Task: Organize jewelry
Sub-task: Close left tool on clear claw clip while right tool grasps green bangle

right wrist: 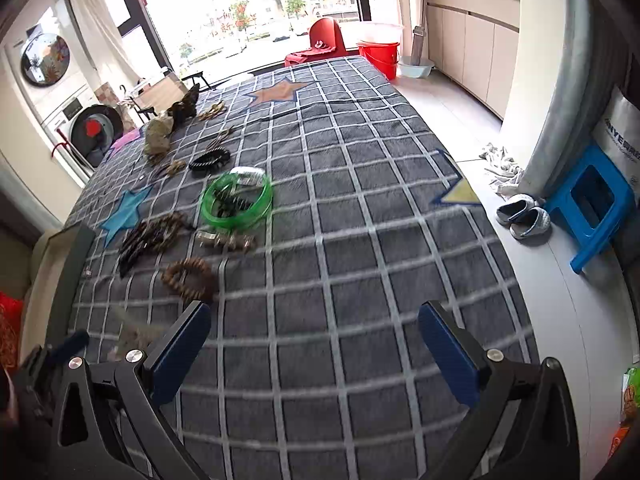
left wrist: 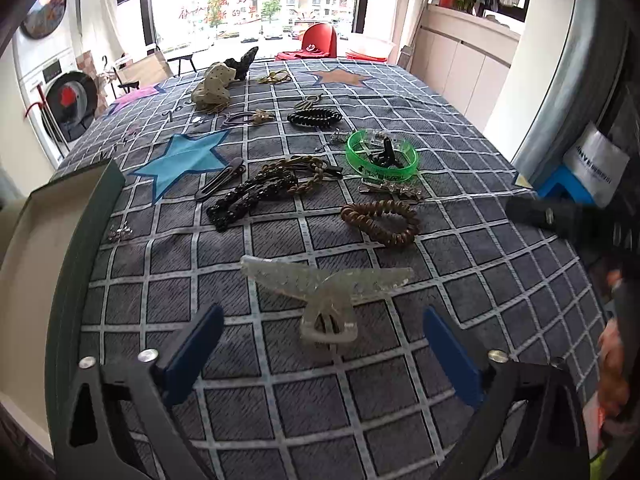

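Many hair and jewelry pieces lie on a grey checked cloth. In the left wrist view a clear glittery claw clip lies just beyond my open left gripper, between the lines of its fingers. Farther off lie a brown coil tie, a green bangle, a black beaded clip and a black coil tie. My right gripper is open and empty over bare cloth; the brown coil tie and green bangle lie to its left.
A dark green open box with a pale inside stands at the cloth's left edge. A beige fabric bow lies at the back. Right of the cloth are a blue stool and slippers on the floor.
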A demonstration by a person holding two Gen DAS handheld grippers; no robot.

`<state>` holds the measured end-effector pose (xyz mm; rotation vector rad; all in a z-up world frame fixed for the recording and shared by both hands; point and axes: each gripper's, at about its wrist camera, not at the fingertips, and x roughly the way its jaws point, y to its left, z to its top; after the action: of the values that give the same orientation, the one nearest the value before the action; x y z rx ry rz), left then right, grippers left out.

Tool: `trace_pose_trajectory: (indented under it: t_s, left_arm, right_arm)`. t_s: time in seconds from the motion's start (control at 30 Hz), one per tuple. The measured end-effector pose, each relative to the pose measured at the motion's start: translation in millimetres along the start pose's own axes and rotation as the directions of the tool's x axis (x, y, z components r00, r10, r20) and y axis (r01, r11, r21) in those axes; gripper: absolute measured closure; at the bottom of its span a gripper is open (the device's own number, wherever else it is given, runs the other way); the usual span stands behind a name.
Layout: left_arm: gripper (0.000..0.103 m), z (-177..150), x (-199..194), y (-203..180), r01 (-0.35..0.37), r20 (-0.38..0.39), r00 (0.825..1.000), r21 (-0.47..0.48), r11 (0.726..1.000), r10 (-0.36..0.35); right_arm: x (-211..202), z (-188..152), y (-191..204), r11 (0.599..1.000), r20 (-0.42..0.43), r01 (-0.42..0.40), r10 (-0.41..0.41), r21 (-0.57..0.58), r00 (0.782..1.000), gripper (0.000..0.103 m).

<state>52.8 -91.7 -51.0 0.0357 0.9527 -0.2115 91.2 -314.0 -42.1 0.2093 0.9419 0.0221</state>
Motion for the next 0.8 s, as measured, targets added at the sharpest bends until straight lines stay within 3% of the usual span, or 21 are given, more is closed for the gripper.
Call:
trace_pose_trajectory:
  t_s: [0.2,0.27,0.43,0.57,0.73,0.8]
  left_arm:
    - [0.011,3,10,-7,-0.024,-0.005,1.000,0.011,1.000,0.024]
    - [0.020,4,13,-8,-0.032,-0.009,0.999,0.019,0.999,0.033]
    - [0.020,5,22,-7,-0.047,-0.024,0.999,0.011,0.999,0.048]
    - [0.020,5,27,-8,-0.052,-0.030,0.998,0.015,0.999,0.052]
    - [0.020,4,34,-10,-0.054,-0.045,0.998,0.014,0.998,0.054]
    - [0.028,3,35,-12,-0.052,-0.047,0.998,0.016,0.999,0.052]
  right_arm:
    - [29,32,10,0.998,-0.021,-0.038,0.037,-0.043,0.999,0.001]
    - [41,41,14,0.998,-0.028,-0.035,0.033,-0.053,0.999,0.005]
    - [76,62,19,0.998,-0.081,-0.051,0.048,-0.031,0.996,0.029]
    - [99,70,26,0.999,-0.108,-0.044,0.041,-0.024,0.993,0.032]
    - [107,74,41,0.996,-0.100,0.025,-0.034,-0.091,0.994,0.041]
    - [107,74,43,0.995,-0.098,0.021,-0.030,-0.094,0.995,0.046]
